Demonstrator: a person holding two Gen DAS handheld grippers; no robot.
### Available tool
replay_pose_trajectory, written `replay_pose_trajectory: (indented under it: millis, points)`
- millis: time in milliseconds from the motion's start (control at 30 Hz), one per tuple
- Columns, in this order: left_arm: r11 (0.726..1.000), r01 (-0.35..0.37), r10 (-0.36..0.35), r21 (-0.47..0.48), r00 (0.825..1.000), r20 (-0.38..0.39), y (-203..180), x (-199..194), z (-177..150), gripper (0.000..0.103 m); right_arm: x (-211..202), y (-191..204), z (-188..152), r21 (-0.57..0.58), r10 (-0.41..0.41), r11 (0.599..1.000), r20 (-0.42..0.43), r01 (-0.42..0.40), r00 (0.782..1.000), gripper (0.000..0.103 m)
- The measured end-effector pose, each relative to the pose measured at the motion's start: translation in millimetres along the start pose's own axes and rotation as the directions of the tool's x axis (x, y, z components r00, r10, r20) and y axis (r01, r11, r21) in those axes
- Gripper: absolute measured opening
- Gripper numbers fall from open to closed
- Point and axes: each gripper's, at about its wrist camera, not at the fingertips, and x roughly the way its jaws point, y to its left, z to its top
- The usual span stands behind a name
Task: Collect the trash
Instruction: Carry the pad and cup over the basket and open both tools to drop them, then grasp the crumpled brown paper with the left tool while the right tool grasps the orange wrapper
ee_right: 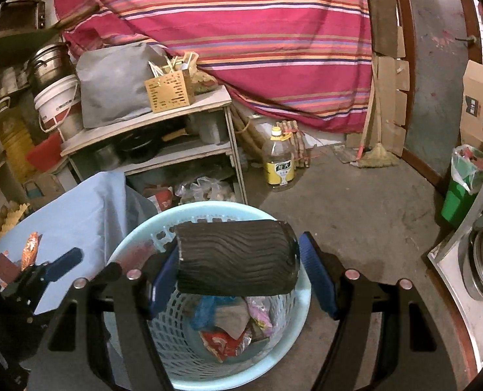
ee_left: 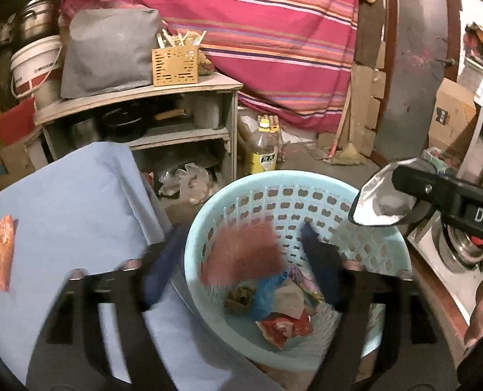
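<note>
1. The worktop (ee_left: 62, 195), covered in blue sheet, stands just beside the basket. One orange wrapper (ee_left: 2, 257) and a dark red scrap at the sheet's edge lie on it, not yet collected.
2. The pale blue basket (ee_right: 137, 241) already contains several crumpled wrappers, so collection appears well advanced.
3. The right tongs (ee_right: 241, 277) are clamped on a dark ridged packet (ee_right: 238, 257), held directly above the basket; judged next step: release.
4. The left tongs (ee_left: 241, 270) stand wide apart over the basket. A blurred red wrapper (ee_left: 244, 254) lies between the pads, apparently free and dropping.
</note>
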Motion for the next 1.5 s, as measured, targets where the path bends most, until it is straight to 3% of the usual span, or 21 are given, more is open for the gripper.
replay_pose_trajectory:
  millis: [267,333,433,633,767,1000,1300,1500]
  points:
    - [0.999,-0.038,0.038,-0.031,0.999,0.026,16.9,-11.5,4.5,0.089,9.2,9.4,-1.7,-0.016,0.017,1.000,-0.027,-0.018,0.999,0.071]
    - [0.998,-0.054,0.055,-0.040,0.998,0.027,27.3,-14.7,5.9,0.089,14.5,15.9,-3.7,-0.025,-0.003,1.000,-0.041,0.002,0.999,0.085]
    - [0.995,-0.083,0.085,-0.057,0.996,0.025,42.1,-20.0,6.5,0.089,17.8,25.4,-4.4,-0.046,-0.043,0.998,-0.039,0.041,0.998,0.087]
    - [0.982,-0.162,0.164,-0.100,0.986,0.013,88.4,-36.0,3.8,0.090,18.5,47.9,-3.5,-0.036,-0.047,0.998,-0.036,0.046,0.998,0.091]
    - [0.963,-0.239,0.243,-0.122,0.970,0.024,125.1,-56.0,-2.2,0.097,19.6,79.1,-5.8,-0.063,-0.029,0.998,-0.034,0.026,0.999,0.092]
    - [0.914,-0.367,0.373,-0.171,0.928,0.004,211.3,-95.8,-18.5,0.097,24.2,150.7,-17.2,-0.110,0.039,0.993,-0.050,-0.044,0.998,0.094]
    - [0.841,-0.485,0.491,-0.240,0.870,-0.039,309.9,-140.9,-49.7,0.097,35.1,242.7,-38.5,-0.158,0.132,0.977,-0.090,-0.145,0.987,0.094]
    - [0.803,-0.535,0.535,-0.262,0.841,-0.076,358.5,-158.7,-74.3,0.097,43.6,297.8,-56.5,-0.227,0.166,0.955,-0.125,-0.191,0.978,0.094]
